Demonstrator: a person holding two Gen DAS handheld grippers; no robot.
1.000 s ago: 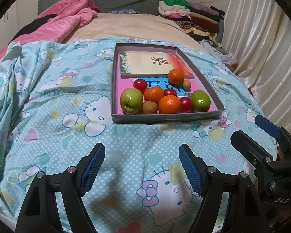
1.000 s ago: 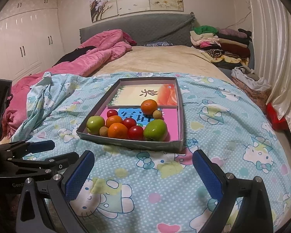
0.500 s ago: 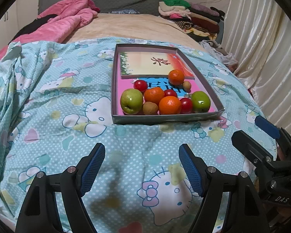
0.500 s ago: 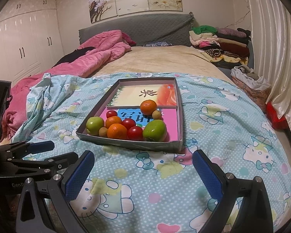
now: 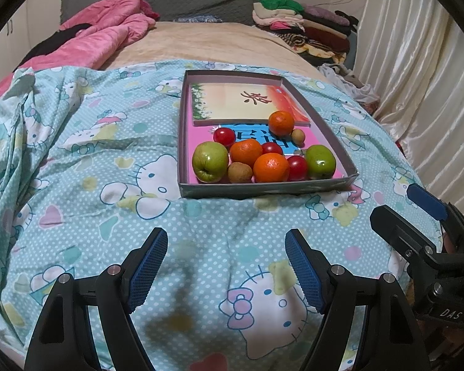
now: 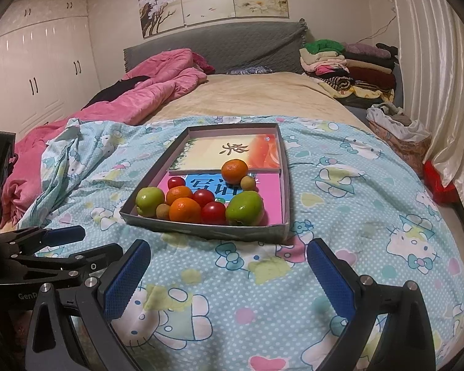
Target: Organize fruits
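Note:
A shallow grey box (image 5: 263, 189) (image 6: 201, 230) lies on the blue cat-print blanket, with books under a cluster of fruit. In it sit two green apples (image 5: 210, 161) (image 5: 320, 161), three oranges (image 5: 271, 167), red tomatoes (image 5: 224, 136), a brown kiwi (image 5: 239, 172) and a small tan fruit (image 5: 298, 136). My left gripper (image 5: 226, 241) hovers open and empty over the blanket, short of the box's near wall. My right gripper (image 6: 229, 249) is also open and empty, just before the box. Each gripper shows at the edge of the other's view.
A crumpled pink quilt (image 6: 157, 86) lies at the far left of the bed. Folded clothes (image 6: 346, 68) are stacked at the far right by the grey headboard. Cream curtains (image 5: 417, 77) hang along the right side. White wardrobes (image 6: 40, 71) stand at the left.

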